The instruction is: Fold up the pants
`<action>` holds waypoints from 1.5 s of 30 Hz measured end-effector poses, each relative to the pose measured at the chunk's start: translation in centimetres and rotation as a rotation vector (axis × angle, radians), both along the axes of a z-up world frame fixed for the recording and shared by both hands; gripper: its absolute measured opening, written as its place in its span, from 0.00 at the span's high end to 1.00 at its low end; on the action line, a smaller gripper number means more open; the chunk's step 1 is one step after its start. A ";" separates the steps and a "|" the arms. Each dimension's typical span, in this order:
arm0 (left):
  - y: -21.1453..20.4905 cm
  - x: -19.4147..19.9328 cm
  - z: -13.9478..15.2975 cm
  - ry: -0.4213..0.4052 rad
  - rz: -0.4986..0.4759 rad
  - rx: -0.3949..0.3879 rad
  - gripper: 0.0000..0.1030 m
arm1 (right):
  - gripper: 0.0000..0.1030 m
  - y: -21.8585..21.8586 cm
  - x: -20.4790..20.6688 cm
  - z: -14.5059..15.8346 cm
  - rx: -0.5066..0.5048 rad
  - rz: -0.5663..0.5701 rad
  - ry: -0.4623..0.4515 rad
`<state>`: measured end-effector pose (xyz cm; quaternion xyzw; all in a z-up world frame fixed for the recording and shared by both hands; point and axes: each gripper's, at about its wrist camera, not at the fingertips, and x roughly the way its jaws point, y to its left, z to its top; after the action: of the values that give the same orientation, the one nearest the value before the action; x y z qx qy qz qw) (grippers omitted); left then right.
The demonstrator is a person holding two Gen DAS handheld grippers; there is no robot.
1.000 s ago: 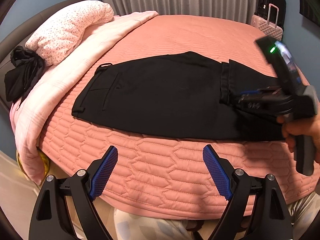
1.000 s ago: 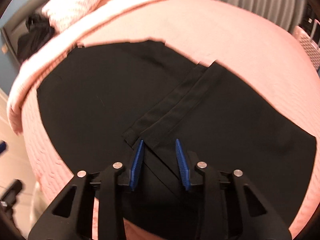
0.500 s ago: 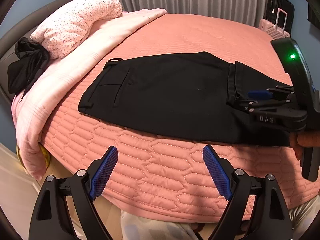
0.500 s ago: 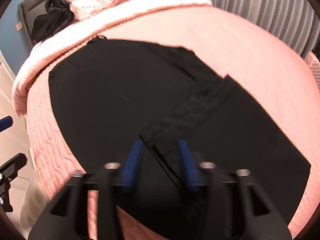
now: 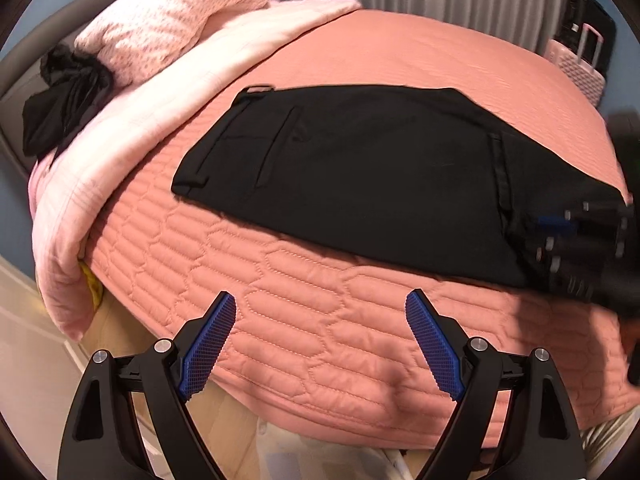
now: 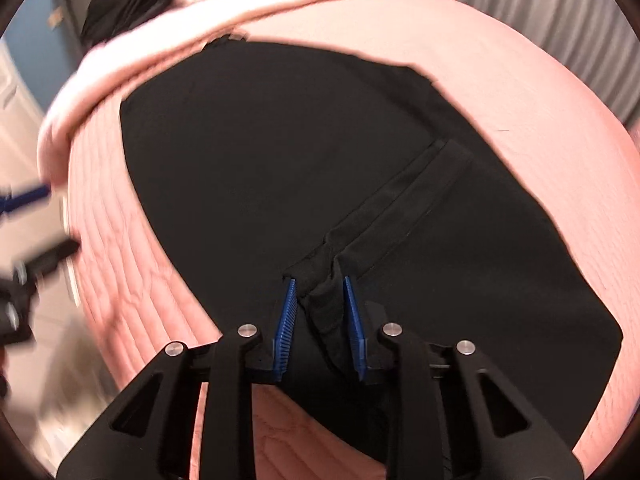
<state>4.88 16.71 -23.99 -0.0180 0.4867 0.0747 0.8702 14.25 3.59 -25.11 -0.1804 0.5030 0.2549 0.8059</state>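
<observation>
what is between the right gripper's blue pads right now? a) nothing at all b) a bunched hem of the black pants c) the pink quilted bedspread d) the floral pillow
b: in the right wrist view the right gripper has its blue pads closing around a bunched hem fold of the black pants, which lie on the pink quilted bedspread.

I see bare bed (image 5: 320,320) before my left hand-held gripper (image 5: 320,344), pink blanket (image 5: 132,120) heaped left, suitcase (image 5: 576,68) far right

pants (image 5: 380,168): matt black woven cloth | bedspread (image 5: 320,320): quilted salmon fabric | left gripper (image 5: 318,336) pads (image 5: 208,344): ribbed blue rubber, matt
</observation>
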 end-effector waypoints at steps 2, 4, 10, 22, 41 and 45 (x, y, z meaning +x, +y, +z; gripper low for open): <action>0.9 0.7 -0.1 0.009 0.020 -0.046 0.18 | 0.66 -0.4 0.4 0.7 0.056 -0.060 0.017; 2.4 1.8 -0.4 0.014 0.044 -0.115 0.17 | 0.51 -1.0 0.3 2.4 0.119 -0.097 0.018; 9.8 6.2 -3.7 0.014 0.226 -0.434 0.18 | 0.33 -3.2 -3.3 8.6 0.210 -0.148 -0.097; 18.1 11.5 -6.9 -0.314 0.500 -0.911 0.12 | 0.33 -4.7 -8.2 10.7 0.292 -0.249 -0.044; -3.6 10.4 10.6 -0.483 -0.255 -0.347 0.85 | 0.32 -17.4 -12.3 13.5 0.285 -0.547 -0.185; -16.0 8.2 9.9 -0.382 -0.477 -0.364 0.85 | 0.25 -23.2 -14.7 14.0 0.302 -0.665 -0.223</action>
<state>13.08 0.73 -14.05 -0.0721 0.3109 -0.2232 0.9210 -0.48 -19.61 -11.07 0.0867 0.4002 0.0294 0.9118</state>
